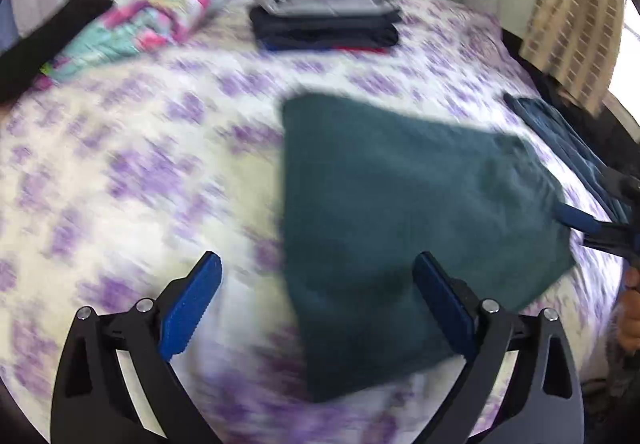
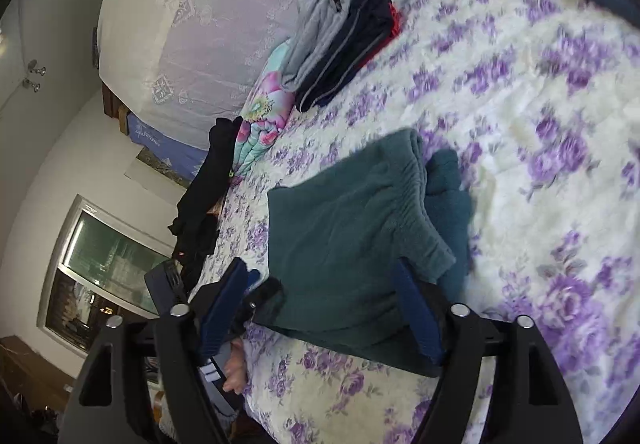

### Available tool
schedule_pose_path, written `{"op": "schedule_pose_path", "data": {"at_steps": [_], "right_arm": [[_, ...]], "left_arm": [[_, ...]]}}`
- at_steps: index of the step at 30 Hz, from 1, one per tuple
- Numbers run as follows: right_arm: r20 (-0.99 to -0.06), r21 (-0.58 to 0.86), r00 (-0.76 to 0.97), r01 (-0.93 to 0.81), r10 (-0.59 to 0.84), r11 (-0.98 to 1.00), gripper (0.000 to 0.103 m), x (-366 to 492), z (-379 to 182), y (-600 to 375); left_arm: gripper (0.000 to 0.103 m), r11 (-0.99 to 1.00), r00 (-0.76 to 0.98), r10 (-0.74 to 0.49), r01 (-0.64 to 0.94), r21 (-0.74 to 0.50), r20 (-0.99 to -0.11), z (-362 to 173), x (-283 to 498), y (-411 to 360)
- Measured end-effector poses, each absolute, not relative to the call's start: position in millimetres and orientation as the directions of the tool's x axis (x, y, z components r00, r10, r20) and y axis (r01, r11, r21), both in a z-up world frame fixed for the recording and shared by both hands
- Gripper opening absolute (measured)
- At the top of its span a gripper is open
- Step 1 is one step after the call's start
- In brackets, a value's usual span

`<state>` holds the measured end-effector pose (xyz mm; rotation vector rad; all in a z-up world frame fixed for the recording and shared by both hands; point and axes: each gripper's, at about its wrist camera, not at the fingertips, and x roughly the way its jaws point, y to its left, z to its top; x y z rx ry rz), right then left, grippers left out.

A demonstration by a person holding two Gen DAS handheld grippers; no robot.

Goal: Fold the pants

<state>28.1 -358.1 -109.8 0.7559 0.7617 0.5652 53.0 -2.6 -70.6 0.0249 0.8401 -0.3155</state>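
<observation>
Two pairs of tongs over one bed, and both are spread wide with nothing between their blue pads. The dark teal fleece pants (image 1: 400,212), already folded into a compact wedge, lie flat on the bed's purple-flowered quilt (image 1: 140,164). From the left tongs (image 1: 316,304) the bundle sits ahead and to the right, its near edge running under the right-hand pad, its long axis slanting away to the far right. The left view is smeared, so fine detail is lost. From the right tongs (image 2: 320,308) the same pants (image 2: 340,244) lie straight ahead, between the open pads, the gathered waistband at the far end, one lower layer poking out to the right. The right tongs look the nearer and squarer to the bundle, I'd say. Well beyond both, the stack of folded grey and navy clothes (image 1: 324,16) waits — likely the bundle's destination, a reach forward and slightly left.
</observation>
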Motion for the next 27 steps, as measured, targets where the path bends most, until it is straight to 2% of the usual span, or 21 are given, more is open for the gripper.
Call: {"op": "schedule_pose_path", "data": {"at_steps": [3, 5, 7, 9, 11, 14, 17, 20, 22, 23, 25, 27], "right_arm": [[-0.363, 0.76, 0.627, -0.229, 0.689, 0.609, 0.091, 26, -89, -357], [-0.363, 0.758, 0.629, -0.229, 0.687, 0.61, 0.093, 34, -85, -350], [-0.365, 0.771, 0.619, -0.218, 0.695, 0.599, 0.093, 42, -88, -341], [-0.371, 0.774, 0.591, -0.23, 0.716, 0.59, 0.093, 47, -91, -327], [-0.396, 0.756, 0.566, -0.246, 0.723, 0.606, 0.093, 49, -93, -312], [-0.497, 0.694, 0.545, -0.218, 0.675, 0.686, 0.094, 51, -108, -301], [-0.497, 0.692, 0.531, -0.236, 0.686, 0.683, 0.094, 51, -117, -303], [-0.534, 0.661, 0.517, -0.239, 0.669, 0.712, 0.094, 54, -114, -297], [-0.565, 0.628, 0.516, -0.237, 0.644, 0.741, 0.094, 54, -110, -292], [-0.573, 0.613, 0.521, -0.241, 0.633, 0.752, 0.094, 53, -107, -289], [-0.566, 0.601, 0.53, -0.259, 0.631, 0.756, 0.094, 52, -98, -284], [-0.532, 0.612, 0.527, -0.302, 0.663, 0.731, 0.094, 55, -88, -274]], "left_arm": [[0.094, 0.94, 0.652, -0.333, 0.283, -0.189, -0.681, -46, 70, 16], [0.094, 0.914, 0.647, -0.404, 0.314, -0.257, -0.646, -30, 87, 16], [0.094, 0.907, 0.661, -0.419, 0.337, -0.254, -0.622, -23, 102, 7], [0.094, 0.917, 0.666, -0.387, 0.352, -0.189, -0.638, -27, 122, -10], [0.084, 0.945, 0.672, -0.299, 0.305, -0.115, -0.677, -41, 145, -19], [0.084, 0.956, 0.627, -0.277, 0.256, -0.143, -0.728, -60, 172, -7], [0.084, 0.973, 0.583, -0.217, 0.198, -0.122, -0.783, -86, 191, 9], [0.084, 0.971, 0.593, -0.236, 0.164, -0.172, -0.77, -84, 197, 20], [0.081, 0.988, 0.687, -0.151, 0.095, -0.119, -0.71, -65, 187, 32], [0.081, 0.986, 0.702, -0.165, 0.095, -0.139, -0.693, -58, 183, 38], [0.081, 0.959, 0.683, -0.276, 0.146, -0.244, -0.676, -45, 172, 49], [0.082, 0.932, 0.657, -0.361, 0.229, -0.281, -0.662, -39, 158, 47]]}}
